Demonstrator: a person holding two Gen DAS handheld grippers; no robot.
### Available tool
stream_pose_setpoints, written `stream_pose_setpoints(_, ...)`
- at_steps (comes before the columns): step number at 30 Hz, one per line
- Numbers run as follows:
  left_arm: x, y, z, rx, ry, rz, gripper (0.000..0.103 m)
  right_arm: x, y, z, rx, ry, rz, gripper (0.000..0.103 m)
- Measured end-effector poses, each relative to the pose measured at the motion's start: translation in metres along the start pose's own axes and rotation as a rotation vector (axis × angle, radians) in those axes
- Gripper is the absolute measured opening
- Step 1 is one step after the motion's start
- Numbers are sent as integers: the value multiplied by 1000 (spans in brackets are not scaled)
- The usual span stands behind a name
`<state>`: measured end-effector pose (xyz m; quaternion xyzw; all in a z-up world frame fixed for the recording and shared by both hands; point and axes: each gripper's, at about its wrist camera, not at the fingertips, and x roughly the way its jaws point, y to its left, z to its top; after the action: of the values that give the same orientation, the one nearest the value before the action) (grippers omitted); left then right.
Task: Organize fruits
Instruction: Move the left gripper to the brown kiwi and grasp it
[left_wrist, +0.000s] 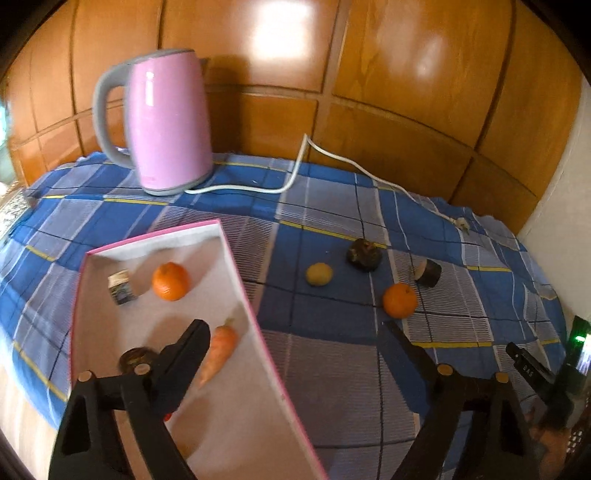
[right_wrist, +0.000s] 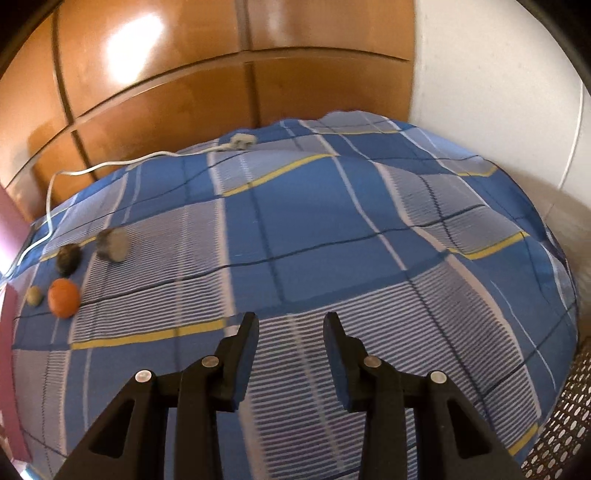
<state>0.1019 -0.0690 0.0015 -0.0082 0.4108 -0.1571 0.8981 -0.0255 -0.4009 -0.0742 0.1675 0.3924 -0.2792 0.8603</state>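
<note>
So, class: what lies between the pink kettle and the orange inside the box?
Checked cloth and the box's far rim, in the left wrist view, between kettle and orange.

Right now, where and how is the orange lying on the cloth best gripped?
Probably across its widest middle, coming from above with the fingers on opposite sides. The orange is round, sits apart from the yellowish fruit, and rests on the flat checked cloth.
</note>
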Motion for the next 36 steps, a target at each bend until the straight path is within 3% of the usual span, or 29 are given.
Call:
stream_pose_setpoints(16,62,-19,25,4,92,20,87,14,-22,2,42,-10,-64,37)
stream_pose_setpoints(23,90,-28,34,25,128,20,68,17,-18,1,18,-23,-72,46)
stream_pose_setpoints(28,115,-28,39,10,172,27,63,18,-13,-1,1,-35,-72,57)
stream_pose_setpoints(34,143,-32,42,12,225,46,40,21,-10,-1,-5,-40,-61,67)
stream_pose_setpoints(36,146,-34,41,20,214,62,39,22,-8,-1,-11,-41,-60,69)
